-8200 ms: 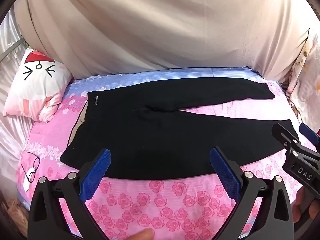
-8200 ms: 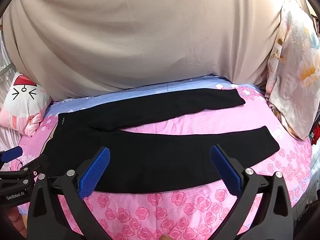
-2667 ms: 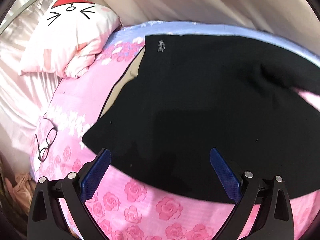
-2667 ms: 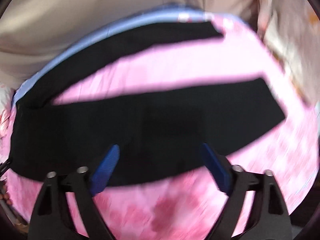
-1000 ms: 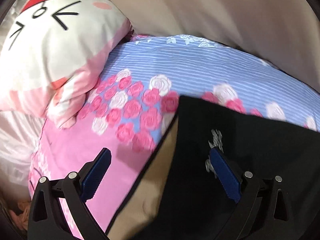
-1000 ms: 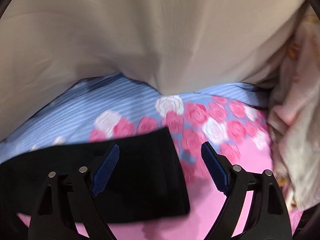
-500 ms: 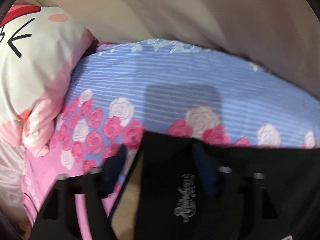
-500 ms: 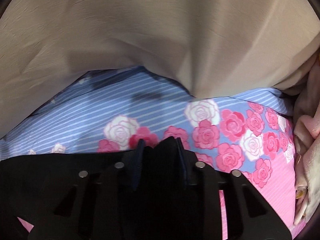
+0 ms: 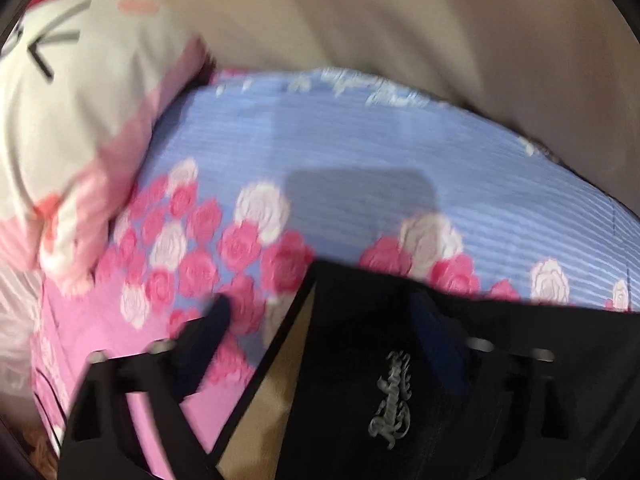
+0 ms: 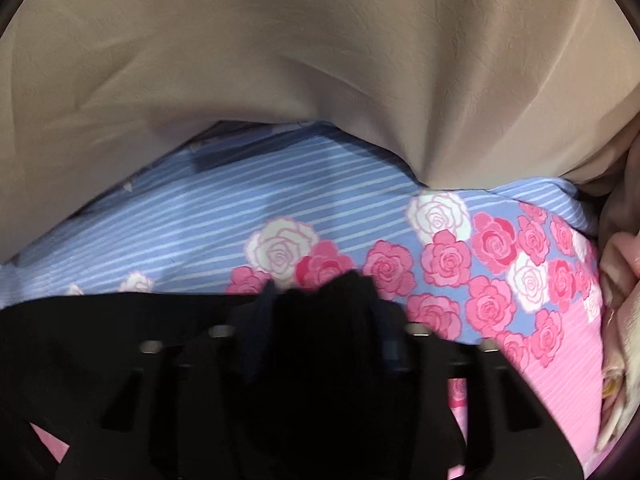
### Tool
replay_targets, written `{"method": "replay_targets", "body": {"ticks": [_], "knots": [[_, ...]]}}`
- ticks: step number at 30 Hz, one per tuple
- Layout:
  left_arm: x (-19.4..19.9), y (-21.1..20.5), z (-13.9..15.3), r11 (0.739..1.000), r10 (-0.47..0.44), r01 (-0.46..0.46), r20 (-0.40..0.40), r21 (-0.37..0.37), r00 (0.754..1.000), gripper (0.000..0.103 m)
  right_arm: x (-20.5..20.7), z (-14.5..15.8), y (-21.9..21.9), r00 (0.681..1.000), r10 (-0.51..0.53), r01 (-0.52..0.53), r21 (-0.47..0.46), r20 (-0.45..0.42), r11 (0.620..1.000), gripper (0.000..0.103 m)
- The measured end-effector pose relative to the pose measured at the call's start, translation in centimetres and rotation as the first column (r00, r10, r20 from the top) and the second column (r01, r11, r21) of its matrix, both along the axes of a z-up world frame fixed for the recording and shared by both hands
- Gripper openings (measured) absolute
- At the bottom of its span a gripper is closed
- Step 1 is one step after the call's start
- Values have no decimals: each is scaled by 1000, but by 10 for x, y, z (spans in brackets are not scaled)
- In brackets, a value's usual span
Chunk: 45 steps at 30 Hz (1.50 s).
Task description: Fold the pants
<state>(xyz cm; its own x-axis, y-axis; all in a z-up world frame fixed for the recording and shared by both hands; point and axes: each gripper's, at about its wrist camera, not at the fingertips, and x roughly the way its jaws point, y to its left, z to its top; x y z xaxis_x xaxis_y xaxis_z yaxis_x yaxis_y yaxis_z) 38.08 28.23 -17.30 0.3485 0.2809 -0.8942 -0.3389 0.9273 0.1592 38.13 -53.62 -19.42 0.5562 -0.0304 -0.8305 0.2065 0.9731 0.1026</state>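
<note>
A grey script logo [image 9: 392, 400] is stitched on the pants [image 9: 500, 380] just below the waistband corner; its letters are too blurred to read. The left gripper [image 9: 320, 328] is partly spread, with its fingers either side of that corner: the left finger [image 9: 208, 336] lies over the bedsheet [image 9: 360, 152] at 9 o'clock of the corner, and the right finger [image 9: 436, 328] lies on the black cloth at 3 o'clock. Whether it grips the cloth cannot be told through the blur. A tan lining [image 9: 276, 392] shows along the waist opening at 6 o'clock. A cartoon-face pillow [image 9: 68, 128] lies at 10 o'clock, and a beige curtain [image 9: 400, 12] hangs at 12 o'clock. In the right wrist view the right gripper [image 10: 324, 312] is pressed nearly together, pinching a bunched peak of the pants [image 10: 100, 328] at the hem of one leg. The leg runs off to 9 o'clock across the rose-printed bedsheet [image 10: 492, 248].
</note>
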Motion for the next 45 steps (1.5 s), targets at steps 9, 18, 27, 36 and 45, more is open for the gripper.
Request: {"method": "replay_targets", "body": {"ticks": [9, 18, 27, 36, 45], "knots": [[-35, 2, 66, 996, -20, 34, 171, -78, 985, 22, -33, 56, -1, 991, 38, -40, 16, 130, 999, 16], [-141, -17, 162, 973, -99, 167, 367, -157, 925, 22, -114, 132, 4, 948, 159, -163, -5, 276, 987, 16], [-286, -18, 160, 968, -190, 222, 235, -119, 953, 23, -253, 149, -6, 930, 288, -261, -139, 230, 955, 16], [-350, -9, 28, 992, -124, 125, -154, -2, 980, 25, -344, 16, -42, 992, 94, -95, -14, -82, 995, 41], [-372, 11, 97, 971, 159, -158, 7, 179, 987, 40, -431, 59, -91, 958, -274, 246, 237, 91, 940, 81]]}}
